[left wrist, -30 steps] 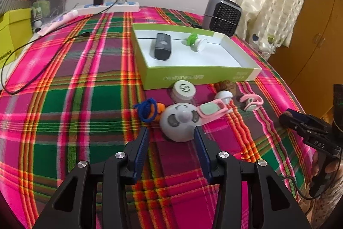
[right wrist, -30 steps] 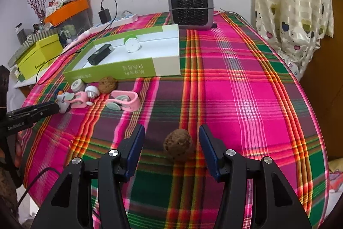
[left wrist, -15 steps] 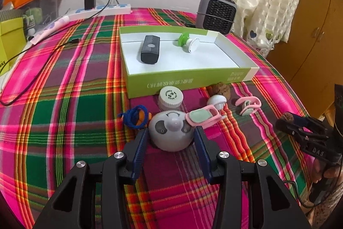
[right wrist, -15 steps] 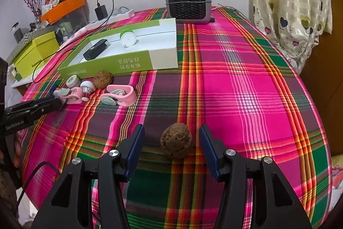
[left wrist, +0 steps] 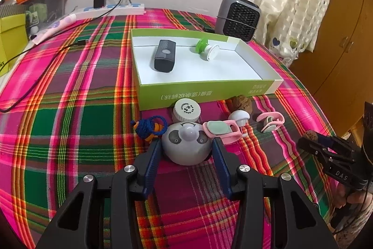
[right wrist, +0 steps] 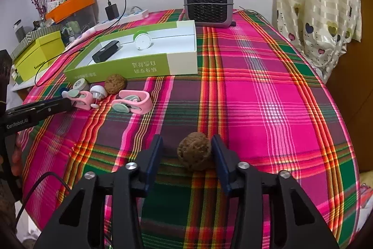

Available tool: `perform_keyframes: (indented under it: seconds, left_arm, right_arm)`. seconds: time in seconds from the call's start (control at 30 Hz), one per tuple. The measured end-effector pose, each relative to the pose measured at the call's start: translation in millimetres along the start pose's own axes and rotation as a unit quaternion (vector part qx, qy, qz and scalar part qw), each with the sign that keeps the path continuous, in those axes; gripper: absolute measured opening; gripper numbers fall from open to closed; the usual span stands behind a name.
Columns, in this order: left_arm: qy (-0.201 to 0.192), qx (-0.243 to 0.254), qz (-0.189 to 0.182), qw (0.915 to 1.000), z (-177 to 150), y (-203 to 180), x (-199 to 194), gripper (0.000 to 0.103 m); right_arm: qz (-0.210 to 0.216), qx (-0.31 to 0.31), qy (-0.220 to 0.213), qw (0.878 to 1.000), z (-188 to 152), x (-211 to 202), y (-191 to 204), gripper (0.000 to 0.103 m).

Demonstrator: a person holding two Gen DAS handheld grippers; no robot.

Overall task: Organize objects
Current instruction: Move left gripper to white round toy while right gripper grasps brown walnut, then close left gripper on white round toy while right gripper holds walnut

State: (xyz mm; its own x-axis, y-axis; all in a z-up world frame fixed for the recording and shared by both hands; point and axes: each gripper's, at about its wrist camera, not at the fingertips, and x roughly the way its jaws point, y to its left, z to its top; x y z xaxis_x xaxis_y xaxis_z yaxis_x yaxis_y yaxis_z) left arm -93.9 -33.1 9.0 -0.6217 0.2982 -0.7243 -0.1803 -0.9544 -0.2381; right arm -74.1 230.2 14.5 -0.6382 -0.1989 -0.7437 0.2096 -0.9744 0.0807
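My left gripper (left wrist: 186, 151) is open, fingers either side of the grey panda toy (left wrist: 186, 144) on the table (left wrist: 70, 109); pink clip (left wrist: 221, 131) touches it. Green box (left wrist: 209, 90) sits just beyond w/ black device (left wrist: 165, 58) inside. Right gripper (right wrist: 187, 151) is open around a walnut (right wrist: 194, 153), touching the right-hand finger.
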Motion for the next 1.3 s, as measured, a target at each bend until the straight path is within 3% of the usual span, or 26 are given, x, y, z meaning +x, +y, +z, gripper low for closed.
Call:
perform_keyframes:
  seconds: [0.07, 0.1, 0.17, 0.43, 0.5, 0.53, 0.67, 0.97, 1.1, 1.3]
  left_arm:
    - [-0.003, -0.003, 0.002, 1.0000, -1, 1, -2, 0.039]
    - [-0.006, -0.003, 0.002, 1.0000, -1, 1, -3, 0.029]
    - [-0.010, 0.000, 0.004, 0.9999, -1, 1, -7, 0.024]
    - [-0.003, -0.004, -0.007, 1.0000, -3, 4, -5, 0.025]
    - [-0.001, -0.007, -0.008, 0.9999, -2, 5, -4, 0.029]
    - [0.002, -0.008, -0.004, 1.0000, -1, 5, -1, 0.037]
    - [0.002, 0.000, 0.002, 1.0000, 3, 1, 2, 0.043]
    - [0.004, -0.002, 0.010, 0.9999, 9, -2, 9, 0.043]
    - [0.002, -0.008, 0.006, 0.9999, 9, 0, 8, 0.035]
    - [0.000, -0.012, 0.007, 0.9999, 6, 0, 6, 0.035]
  right_arm:
    - [0.001, -0.002, 0.000, 1.000, 0, 0, 1, 0.037]
    - [0.001, -0.002, 0.000, 1.000, 0, 0, 1, 0.035]
    - [0.001, -0.001, -0.001, 1.000, 0, 0, 0, 0.033]
    - [0.009, -0.006, 0.001, 1.000, -1, -1, 7, 0.031]
    - [0.011, -0.008, 0.001, 1.000, -2, -1, 10, 0.031]
    - [0.012, -0.009, 0.001, 1.000, -2, -1, 11, 0.031]
    - [0.015, -0.012, 0.003, 1.000, -1, 0, 14, 0.031]
    - [0.019, -0.017, 0.003, 1.000, 1, 2, 18, 0.031]
    - [0.022, -0.021, 0.003, 1.000, 1, 3, 22, 0.031]
    - [0.024, -0.024, 0.003, 0.999, 1, 4, 26, 0.031]
